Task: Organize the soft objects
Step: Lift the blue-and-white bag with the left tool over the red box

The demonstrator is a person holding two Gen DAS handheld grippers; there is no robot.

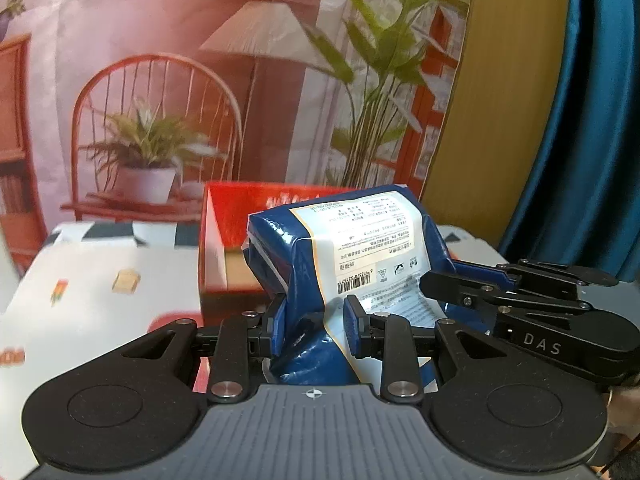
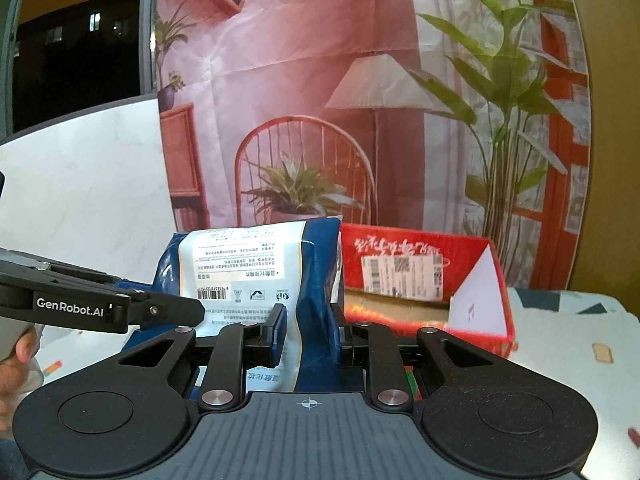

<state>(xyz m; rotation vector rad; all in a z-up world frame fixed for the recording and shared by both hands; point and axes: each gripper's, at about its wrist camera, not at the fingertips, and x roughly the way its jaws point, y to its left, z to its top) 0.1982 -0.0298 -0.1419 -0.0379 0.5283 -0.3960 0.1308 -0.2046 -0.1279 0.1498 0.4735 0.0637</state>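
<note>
Both grippers have the blue packet (image 1: 352,240) between them: left gripper (image 1: 314,326) with its fingers pinching the crumpled near end, right gripper (image 2: 308,330) with fingers clamped on the other side. It's held clear of the desk (image 1: 100,280), just in front of the open red box (image 2: 420,264). I'd call it halfway: picked up, not yet placed inside the box.

Bright, warm indoor light; glare on the blue bag (image 1: 360,240); backdrop (image 1: 200,80) softly blurred; fisheye bending toward 3 and 9 o'clock edges.
</note>
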